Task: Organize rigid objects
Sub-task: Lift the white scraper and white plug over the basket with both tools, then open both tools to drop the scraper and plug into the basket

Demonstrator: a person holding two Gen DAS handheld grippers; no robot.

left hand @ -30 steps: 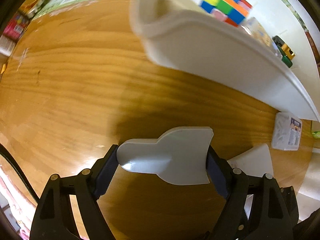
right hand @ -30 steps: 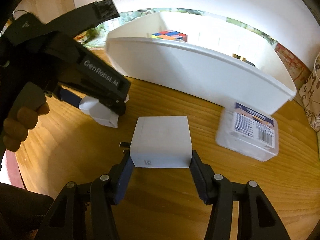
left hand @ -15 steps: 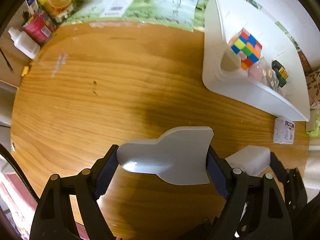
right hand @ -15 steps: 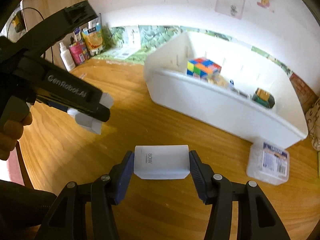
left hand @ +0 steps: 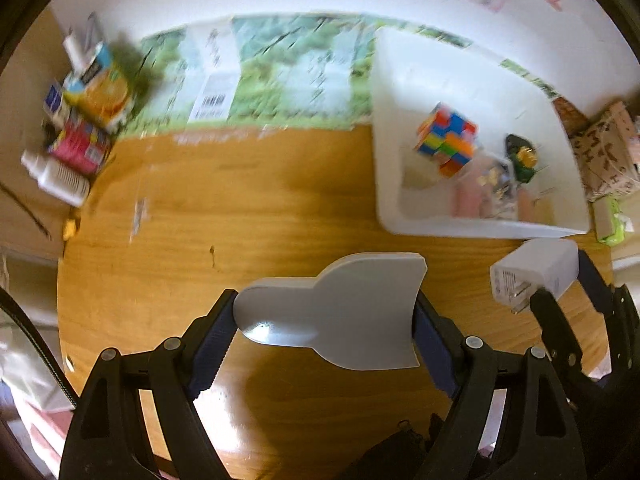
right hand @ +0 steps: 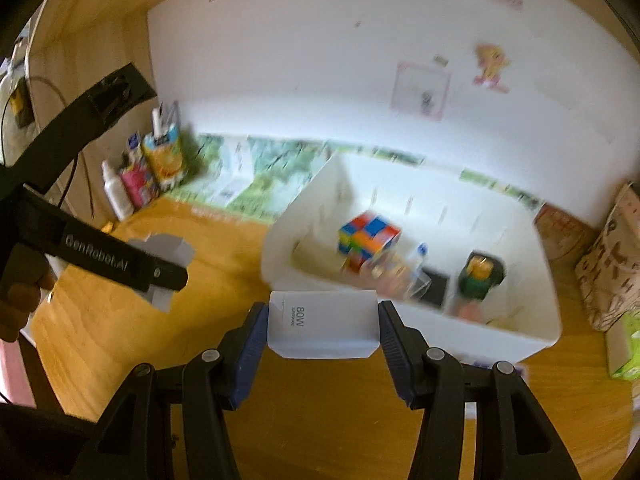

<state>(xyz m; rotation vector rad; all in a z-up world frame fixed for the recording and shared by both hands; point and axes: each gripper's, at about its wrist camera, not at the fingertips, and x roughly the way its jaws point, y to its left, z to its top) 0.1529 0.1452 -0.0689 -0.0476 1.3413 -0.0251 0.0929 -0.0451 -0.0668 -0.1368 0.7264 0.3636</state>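
At the left, the left gripper is clamped on a flat grey plastic piece, its pads pressing the piece's two ends so its long axis runs straight across the jaws; it hangs above the middle of the wooden table, clear of the surface. Just to its right, the right gripper is closed narrower on a white charger block, held by its two side faces, prongs toward the left gripper. Further right and ahead of both sits the white bin near the table's far right corner, already holding a colour cube. I judge the charger the nearer load: it hangs just short of the bin's near wall, while the grey piece must cross rightward to reach the bin's left wall
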